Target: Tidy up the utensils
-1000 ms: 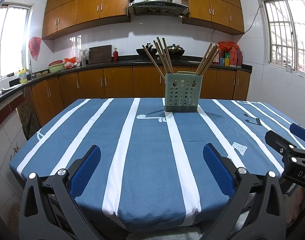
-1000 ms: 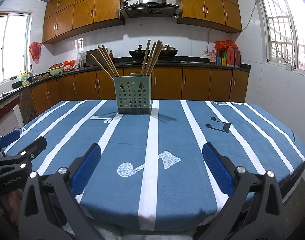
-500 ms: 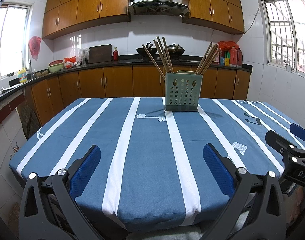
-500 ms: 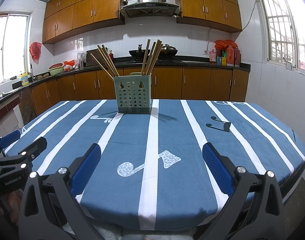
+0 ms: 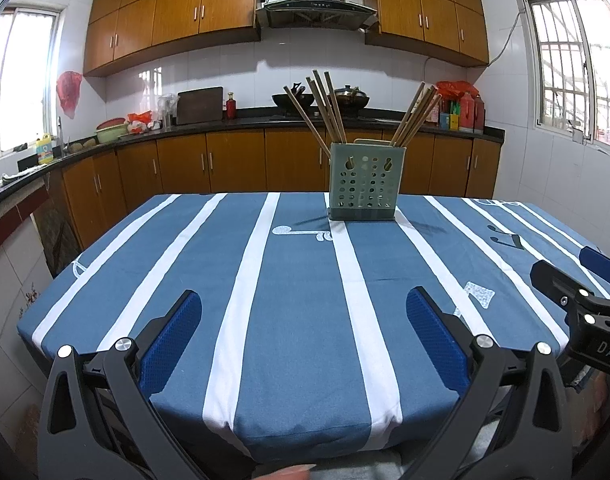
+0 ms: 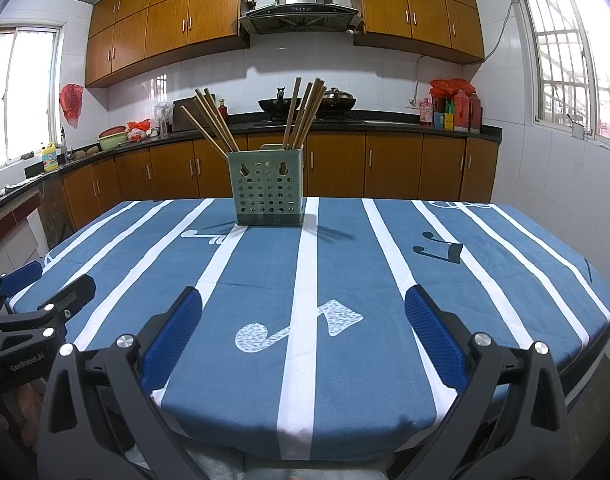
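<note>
A grey-green perforated utensil holder (image 5: 363, 181) (image 6: 269, 188) stands upright at the far side of the table. Several wooden chopsticks (image 5: 323, 106) (image 6: 213, 124) lean out of its left half, and another bunch of chopsticks (image 5: 417, 114) (image 6: 305, 114) out of its right half. My left gripper (image 5: 305, 320) hangs open over the table's near edge, nothing between its blue pads. My right gripper (image 6: 303, 318) is likewise open and empty at the near edge, well short of the holder. Each gripper shows at the side of the other's view.
A blue cloth with white stripes and music-note prints covers the table (image 5: 297, 280) (image 6: 385, 280). Behind it runs a kitchen counter (image 5: 225, 124) with a wok, bottles and bowls, over wooden cabinets. Windows stand on both side walls.
</note>
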The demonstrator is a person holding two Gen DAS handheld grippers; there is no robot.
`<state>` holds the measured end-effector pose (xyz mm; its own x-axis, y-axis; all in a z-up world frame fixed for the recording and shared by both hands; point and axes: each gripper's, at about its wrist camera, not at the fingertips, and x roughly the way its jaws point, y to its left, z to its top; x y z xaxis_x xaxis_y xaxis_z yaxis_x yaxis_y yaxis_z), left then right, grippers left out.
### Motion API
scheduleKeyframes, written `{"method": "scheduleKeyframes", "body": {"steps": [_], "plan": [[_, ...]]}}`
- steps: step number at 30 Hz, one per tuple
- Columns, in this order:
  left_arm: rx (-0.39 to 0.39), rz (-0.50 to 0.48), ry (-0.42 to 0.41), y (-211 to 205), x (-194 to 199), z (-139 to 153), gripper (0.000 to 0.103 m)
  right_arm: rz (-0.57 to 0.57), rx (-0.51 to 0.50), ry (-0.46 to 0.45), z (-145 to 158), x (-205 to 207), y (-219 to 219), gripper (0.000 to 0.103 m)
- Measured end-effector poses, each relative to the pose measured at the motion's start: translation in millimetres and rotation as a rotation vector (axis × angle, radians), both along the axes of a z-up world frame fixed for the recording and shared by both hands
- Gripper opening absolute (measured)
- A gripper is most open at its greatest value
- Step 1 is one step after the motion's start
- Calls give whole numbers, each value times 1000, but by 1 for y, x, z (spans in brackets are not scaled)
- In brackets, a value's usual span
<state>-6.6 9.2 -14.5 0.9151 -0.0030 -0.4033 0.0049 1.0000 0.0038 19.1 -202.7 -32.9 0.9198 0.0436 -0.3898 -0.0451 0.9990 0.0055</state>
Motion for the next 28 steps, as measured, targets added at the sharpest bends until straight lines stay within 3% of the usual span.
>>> {"method": "scheduleKeyframes", "body": {"steps": [28], "plan": [[0, -2, 9, -1, 1, -4, 101, 0, 2, 2, -1, -1, 1, 99]]}}
